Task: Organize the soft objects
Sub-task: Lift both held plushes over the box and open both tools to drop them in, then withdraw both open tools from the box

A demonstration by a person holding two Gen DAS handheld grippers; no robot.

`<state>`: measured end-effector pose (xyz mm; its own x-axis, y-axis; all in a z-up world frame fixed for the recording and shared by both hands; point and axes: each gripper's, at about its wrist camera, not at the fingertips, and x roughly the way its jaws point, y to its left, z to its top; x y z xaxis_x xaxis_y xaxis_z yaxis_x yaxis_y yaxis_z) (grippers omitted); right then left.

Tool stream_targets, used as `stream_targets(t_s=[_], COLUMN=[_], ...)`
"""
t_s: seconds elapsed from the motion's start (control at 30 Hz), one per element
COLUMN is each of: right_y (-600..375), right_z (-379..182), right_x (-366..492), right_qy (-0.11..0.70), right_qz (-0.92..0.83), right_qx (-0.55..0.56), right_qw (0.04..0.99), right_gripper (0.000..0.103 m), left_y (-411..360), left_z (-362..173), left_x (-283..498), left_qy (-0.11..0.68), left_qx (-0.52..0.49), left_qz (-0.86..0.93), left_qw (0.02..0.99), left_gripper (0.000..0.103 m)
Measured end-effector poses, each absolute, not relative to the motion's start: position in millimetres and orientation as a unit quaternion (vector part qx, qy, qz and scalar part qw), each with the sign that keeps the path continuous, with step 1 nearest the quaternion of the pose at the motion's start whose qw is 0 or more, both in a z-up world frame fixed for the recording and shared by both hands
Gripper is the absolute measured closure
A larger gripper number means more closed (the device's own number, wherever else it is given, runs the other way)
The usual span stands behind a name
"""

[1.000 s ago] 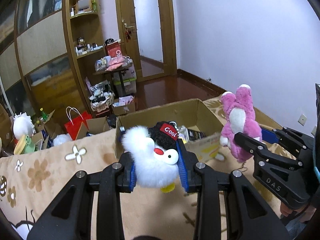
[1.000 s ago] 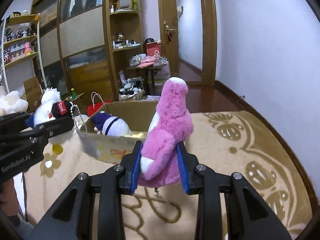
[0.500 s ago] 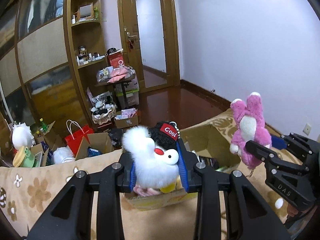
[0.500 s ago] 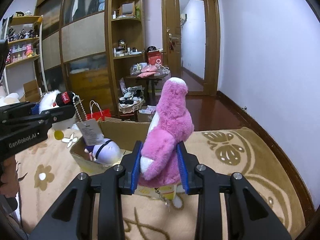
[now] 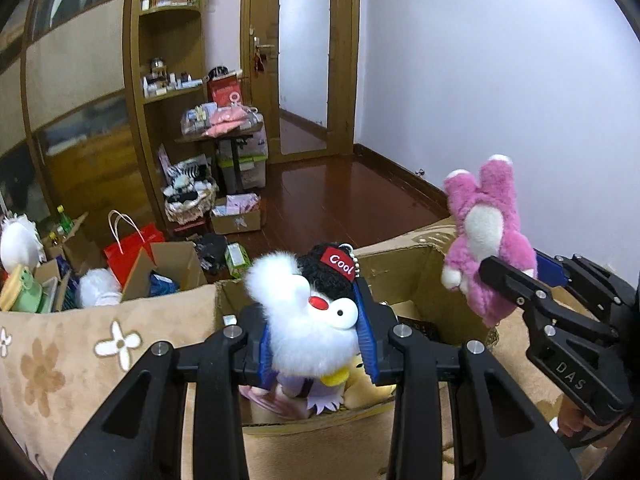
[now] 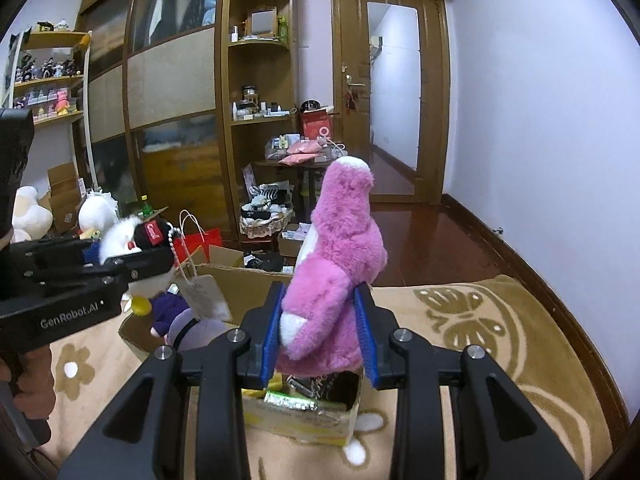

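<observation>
My left gripper [image 5: 316, 344] is shut on a white fluffy plush with a black cap marked "Cool" [image 5: 308, 312] and holds it over the near edge of an open cardboard box [image 5: 404, 264]. My right gripper [image 6: 320, 344] is shut on a pink plush rabbit [image 6: 336, 264], held above the same box [image 6: 240, 280]. The pink plush also shows in the left wrist view [image 5: 484, 232], and the white plush in the right wrist view [image 6: 132, 248]. A purple plush [image 6: 188, 320] and a yellow plush [image 5: 368, 384] lie in the box.
The box stands on a tan flower-patterned blanket [image 5: 80, 344]. Behind it are a red bag [image 5: 132, 244], open cartons [image 5: 168, 264], a small cluttered table [image 5: 224, 128], wooden shelves [image 6: 256, 80] and a door [image 6: 392, 92]. A white wall [image 6: 540, 120] runs on the right.
Both grippers have risen and moved forward with their plush toys, from in front of the box to over it. Both stay shut.
</observation>
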<state>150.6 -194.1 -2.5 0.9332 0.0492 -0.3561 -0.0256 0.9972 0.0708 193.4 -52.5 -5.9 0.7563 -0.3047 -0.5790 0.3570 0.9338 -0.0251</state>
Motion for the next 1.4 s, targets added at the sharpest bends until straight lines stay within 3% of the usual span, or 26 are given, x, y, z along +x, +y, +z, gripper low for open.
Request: stream_targets(t_s=[0.17,0.3,0.5,0.67,0.73,0.8,0.93,1.0,1.2,1.4], right_y=[-195,-193,-192,-193,-193,-193,-193,-193,-193,-193], right_z=[-12,-23,-33,-30,-29,-27,-20,-17,-7,3], right_x=[162,168,169,165,163,159,148,142,121,95], right_qy=[0.188,0.209,0.225,0.229,0.230,0.230,0.224,0.222,0.222,0.209], right_qz=[0.033,0.039,0.048,0.049,0.049,0.049,0.048,0.046,0.023,0.016], right_qx=[0.032,0.034,0.041,0.045,0.048,0.051,0.053,0.056,0.066,0.079], right_qw=[0.981,0.977,0.972,0.971,0.971,0.971,0.972,0.972,0.973,0.975], right_gripper=[0.067,0.067,0.067,0.067,0.066,0.056,0.053,0.041,0.027,0.002], left_y=[-54,-57,-64,-64,-63,-60,-52,-48,-37,-23], left_z=[-22,-36,-46,-45,-45,-44,-37,-32,-11,1], left_x=[205,210,206,197,192,186,174,165,140,122], left_qy=[0.334,0.353,0.363,0.361,0.357,0.354,0.355,0.348,0.323,0.322], left_qx=[0.041,0.052,0.088,0.099,0.107,0.111,0.095,0.095,0.090,0.075], left_qz=[-0.184,-0.175,-0.170,-0.165,-0.159,-0.151,-0.139,-0.135,-0.118,-0.115], left_qw=[0.924,0.918,0.912,0.912,0.914,0.916,0.920,0.923,0.935,0.937], left_gripper=[0.068,0.046,0.035,0.032,0.026,0.023,0.019,0.014,0.005,0.004])
